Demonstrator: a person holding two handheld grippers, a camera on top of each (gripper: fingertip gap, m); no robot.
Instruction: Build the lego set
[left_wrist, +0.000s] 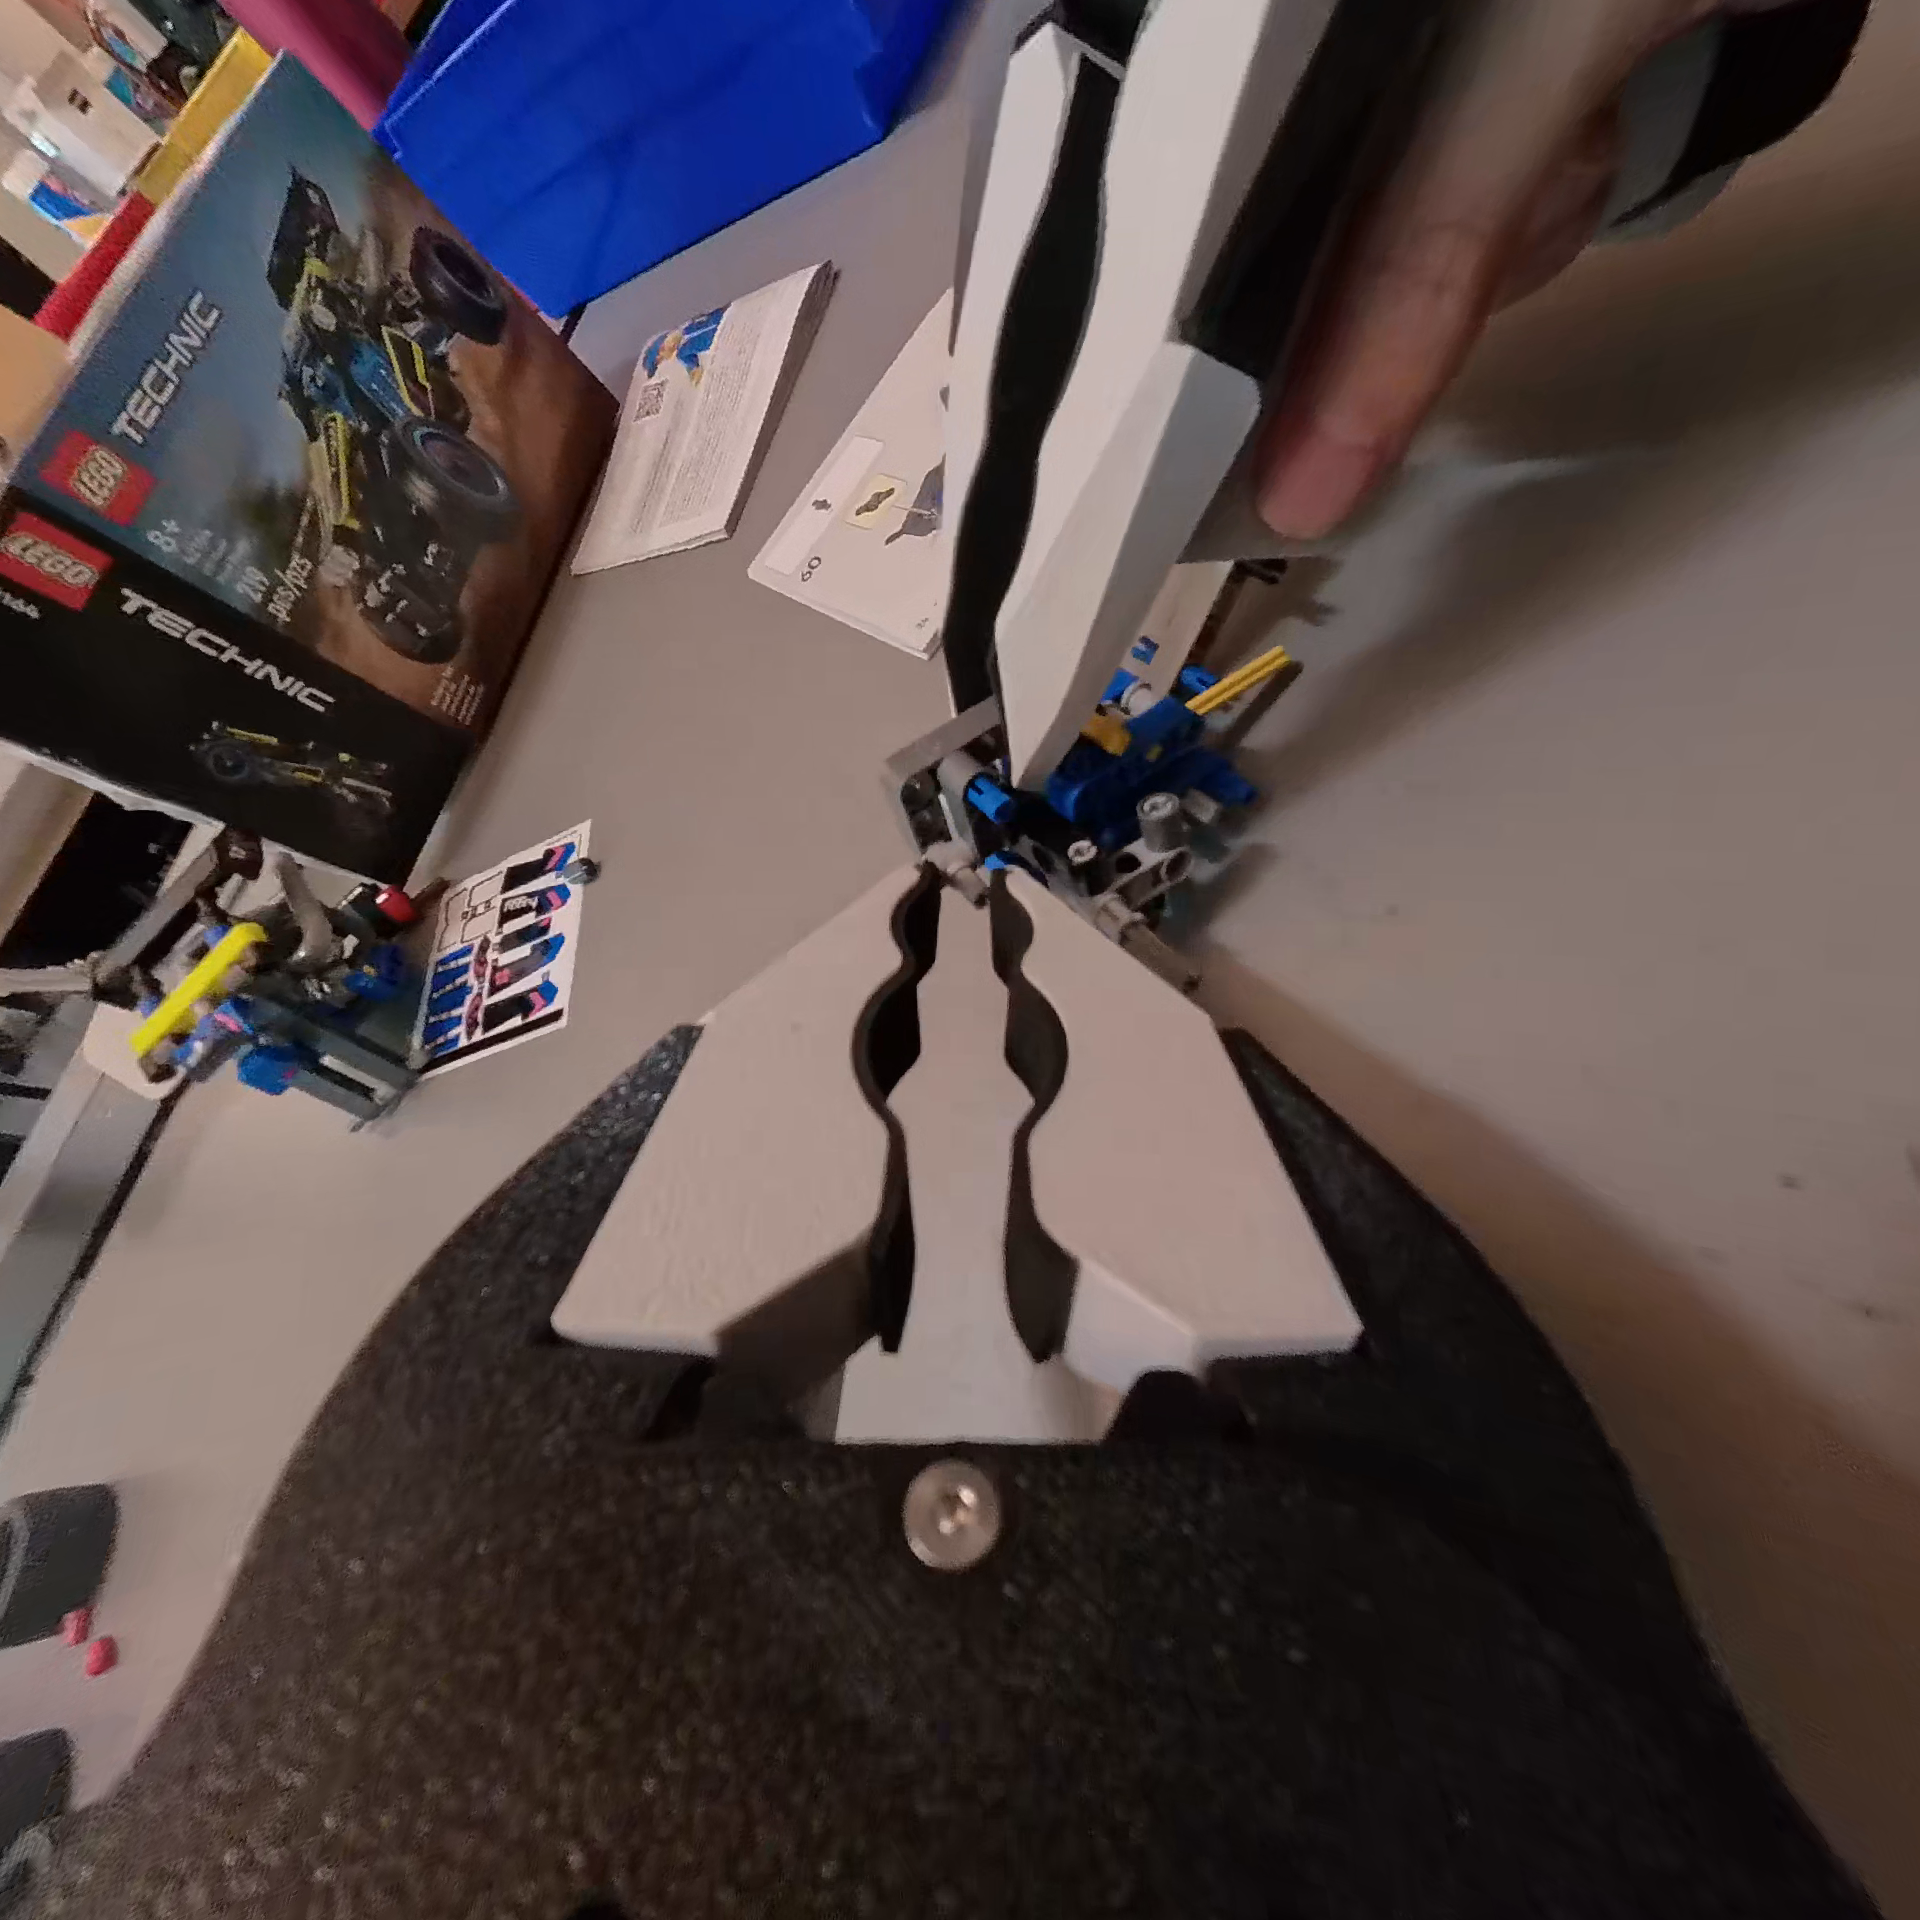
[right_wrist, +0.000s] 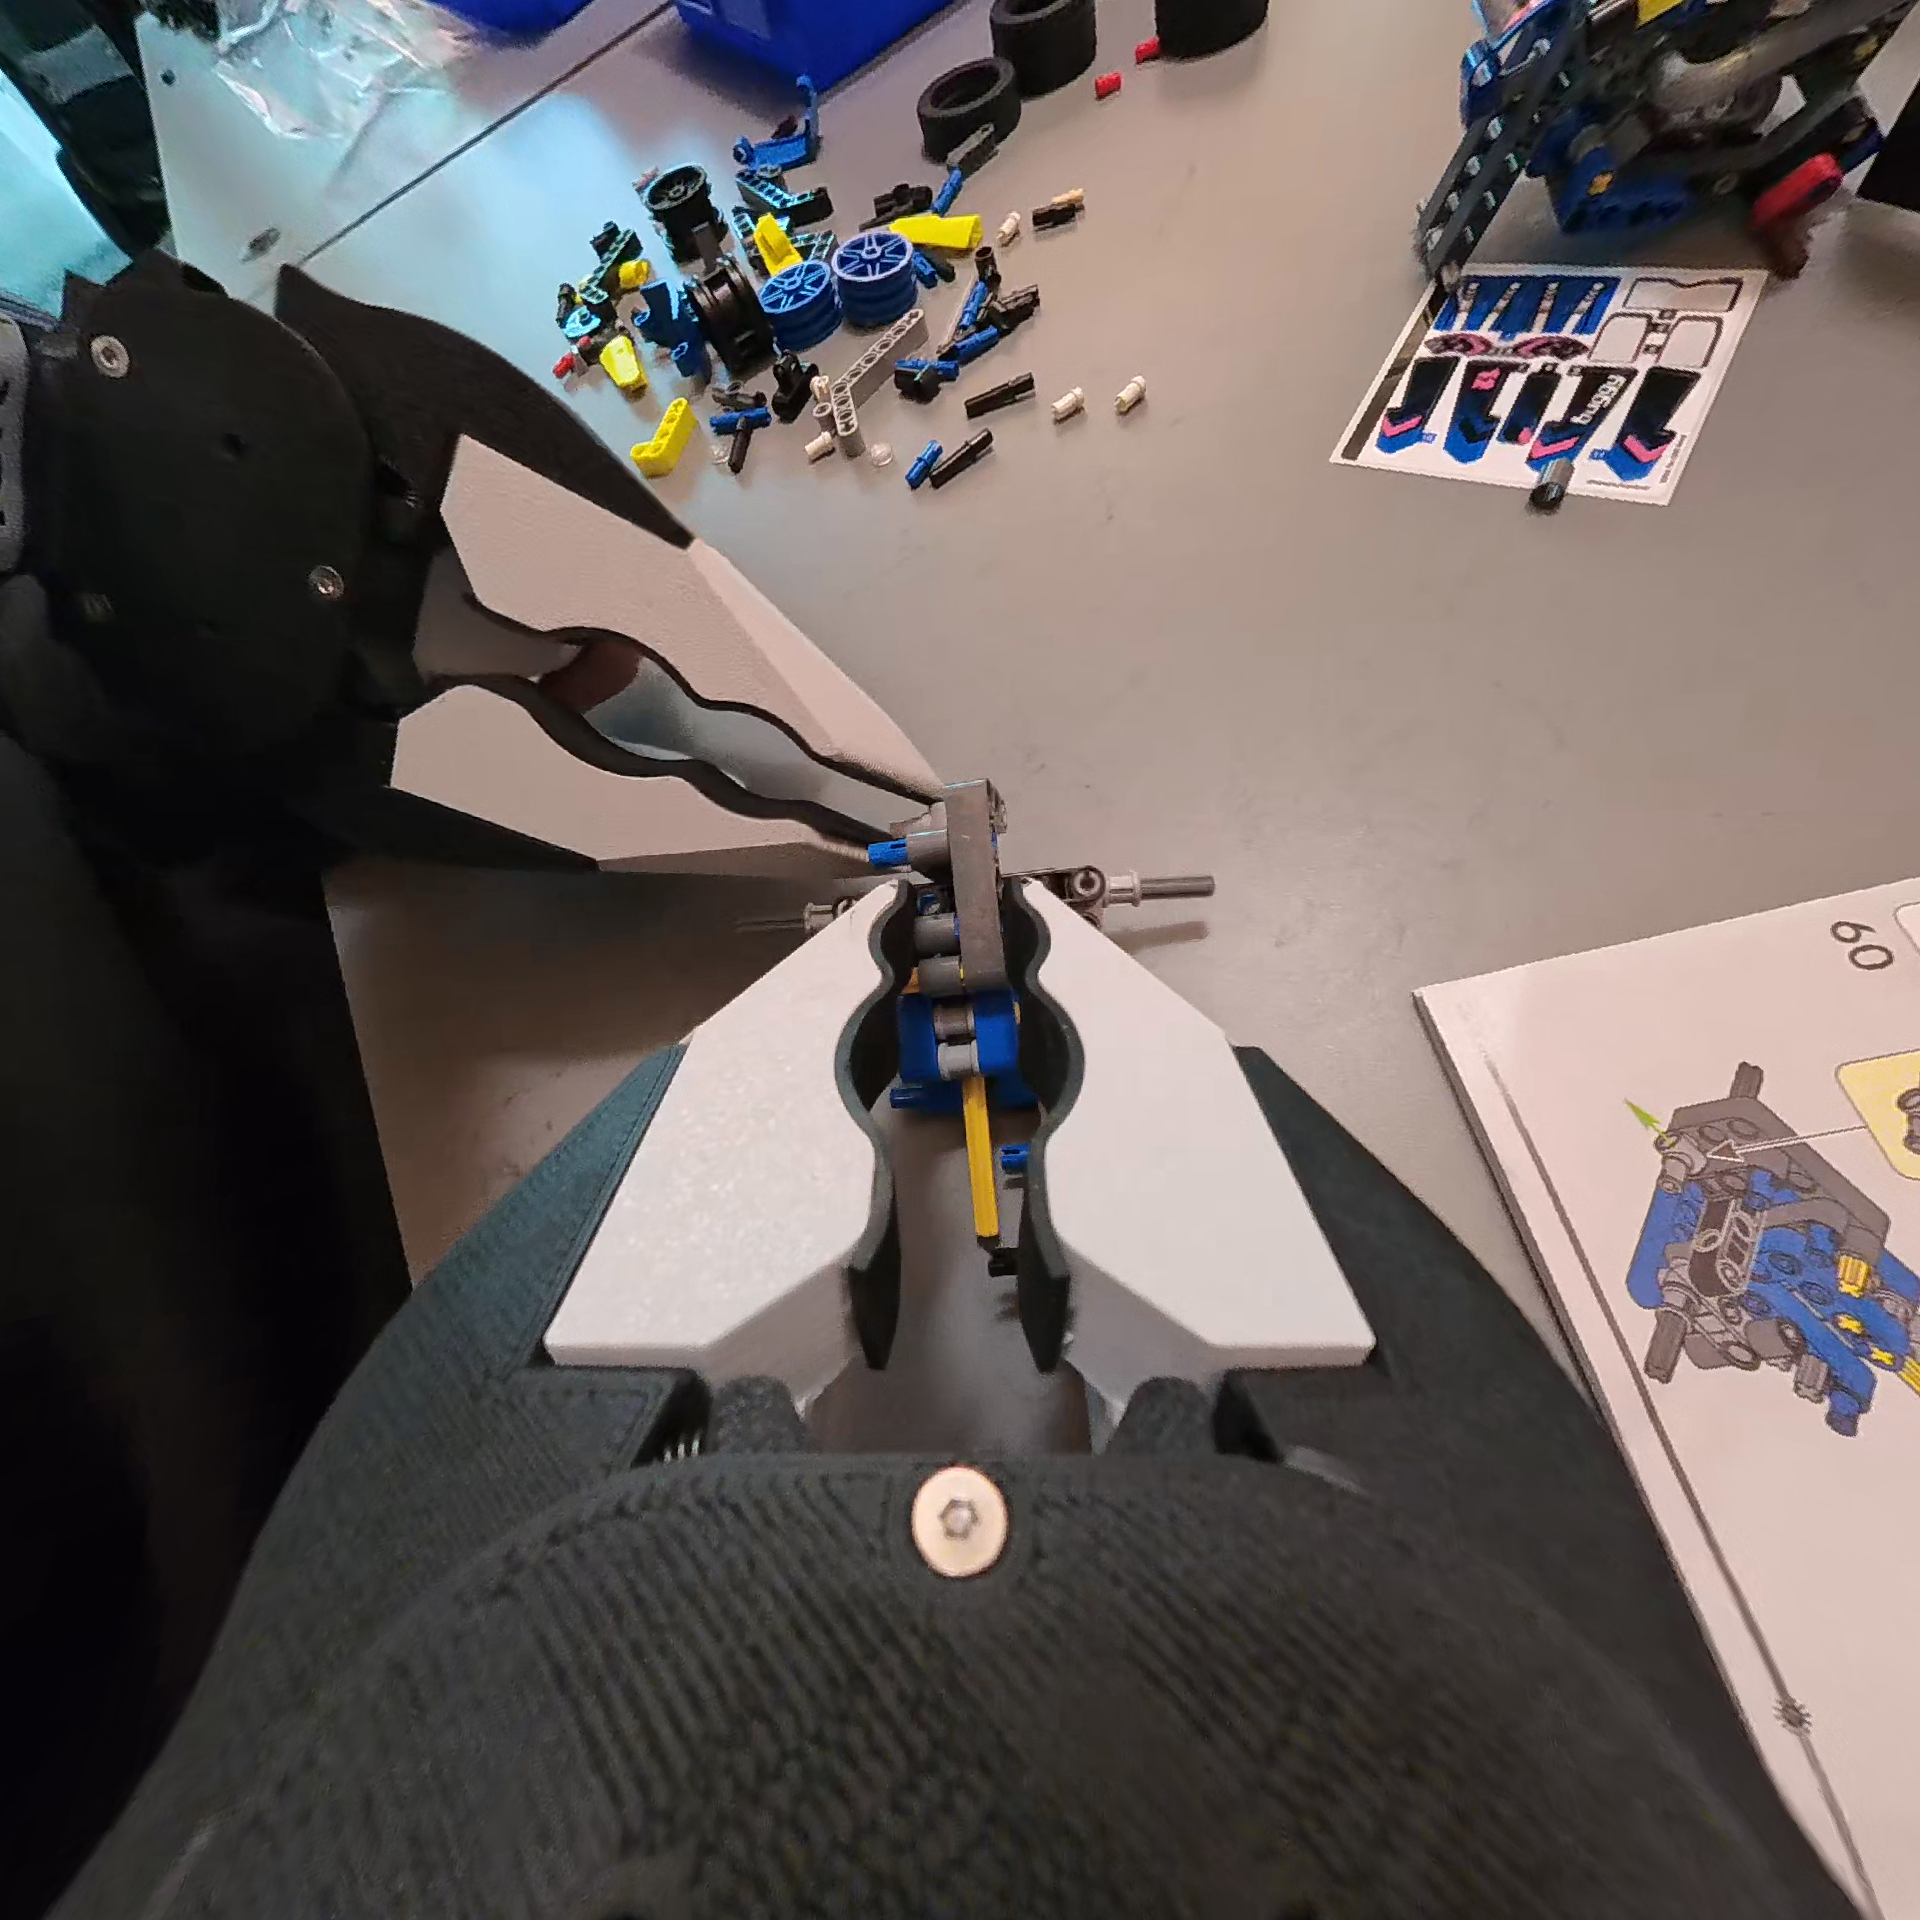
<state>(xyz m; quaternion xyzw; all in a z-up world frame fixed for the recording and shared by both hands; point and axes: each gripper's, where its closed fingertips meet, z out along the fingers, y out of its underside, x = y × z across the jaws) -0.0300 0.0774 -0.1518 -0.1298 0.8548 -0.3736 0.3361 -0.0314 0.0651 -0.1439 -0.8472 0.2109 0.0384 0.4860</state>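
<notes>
A small blue and grey Technic sub-assembly with a yellow axle sits on the grey table between both grippers. My right gripper is shut on its blue body, with a dark grey beam sticking out past the tips. In the left wrist view the right gripper comes down from above onto the sub-assembly. My left gripper is closed on a small grey end piece of it. In the right wrist view the left gripper comes in from the left.
The set box, a closed booklet and a blue bin lie beyond. The open instruction page is at the right. A sticker sheet, a part-built chassis, loose parts and tyres lie farther off. A hand holds the right gripper. Less than 4 cm separates the two grippers' tips.
</notes>
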